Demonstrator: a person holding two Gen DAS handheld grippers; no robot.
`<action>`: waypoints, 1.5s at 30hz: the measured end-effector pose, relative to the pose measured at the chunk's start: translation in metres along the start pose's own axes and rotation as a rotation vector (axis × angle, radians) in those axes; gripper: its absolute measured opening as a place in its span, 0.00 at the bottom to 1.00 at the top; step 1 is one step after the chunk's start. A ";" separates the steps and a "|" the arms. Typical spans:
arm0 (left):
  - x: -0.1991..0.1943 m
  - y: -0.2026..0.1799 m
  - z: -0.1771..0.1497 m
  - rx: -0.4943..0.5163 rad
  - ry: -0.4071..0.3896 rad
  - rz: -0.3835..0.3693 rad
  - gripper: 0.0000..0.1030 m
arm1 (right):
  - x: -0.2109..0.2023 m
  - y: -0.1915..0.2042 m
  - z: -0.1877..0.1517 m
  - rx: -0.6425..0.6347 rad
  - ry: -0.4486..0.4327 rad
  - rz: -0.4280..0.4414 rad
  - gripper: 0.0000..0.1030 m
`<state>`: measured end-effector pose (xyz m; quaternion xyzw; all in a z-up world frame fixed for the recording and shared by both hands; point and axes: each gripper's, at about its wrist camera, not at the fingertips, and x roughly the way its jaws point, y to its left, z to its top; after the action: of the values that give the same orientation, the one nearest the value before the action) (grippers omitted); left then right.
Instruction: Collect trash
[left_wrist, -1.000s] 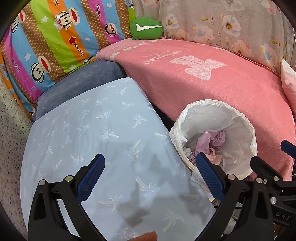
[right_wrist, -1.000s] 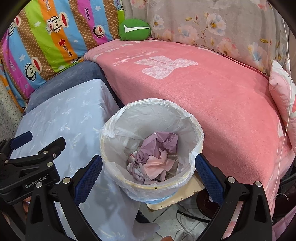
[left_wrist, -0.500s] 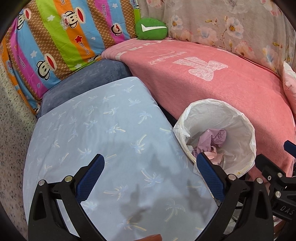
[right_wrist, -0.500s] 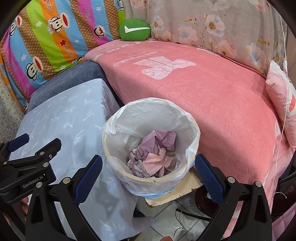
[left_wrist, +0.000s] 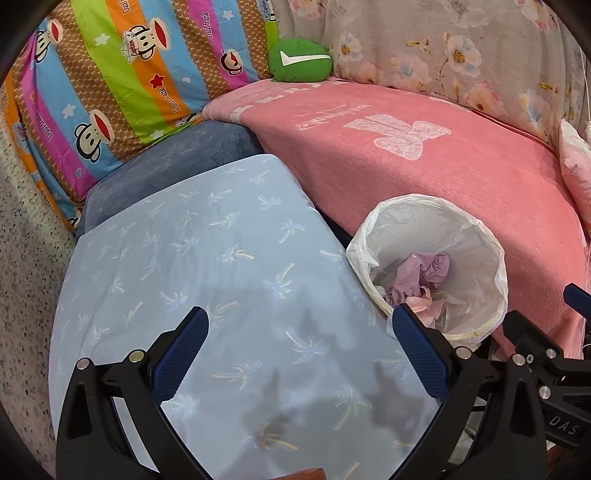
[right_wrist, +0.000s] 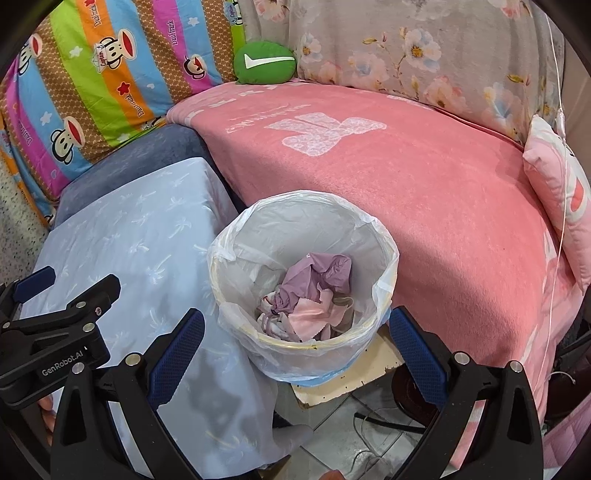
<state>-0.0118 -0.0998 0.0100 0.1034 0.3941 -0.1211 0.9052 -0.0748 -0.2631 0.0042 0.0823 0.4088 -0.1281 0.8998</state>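
Hand-held gripper (right_wrist: 33, 321) labelled "GenRobot.AI"

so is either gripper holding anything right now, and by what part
Nothing is held. The left gripper and the right gripper are both open and empty, above the bin.

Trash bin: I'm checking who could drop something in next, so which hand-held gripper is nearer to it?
Right. The right hand-held gripper hangs open just before the trash bin; the left hand-held gripper is open over the blue cloth beside it.
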 end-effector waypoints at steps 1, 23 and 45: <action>-0.001 -0.001 0.000 0.000 -0.001 -0.001 0.93 | -0.001 0.000 -0.001 0.000 -0.003 -0.001 0.95; -0.002 -0.008 -0.002 -0.022 0.006 -0.004 0.93 | -0.007 -0.001 -0.004 0.018 -0.019 -0.017 0.95; 0.000 -0.012 -0.003 -0.020 0.013 -0.004 0.93 | -0.007 -0.004 -0.006 0.028 -0.017 -0.028 0.95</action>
<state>-0.0176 -0.1102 0.0074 0.0943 0.4014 -0.1181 0.9033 -0.0844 -0.2640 0.0055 0.0882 0.4002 -0.1471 0.9002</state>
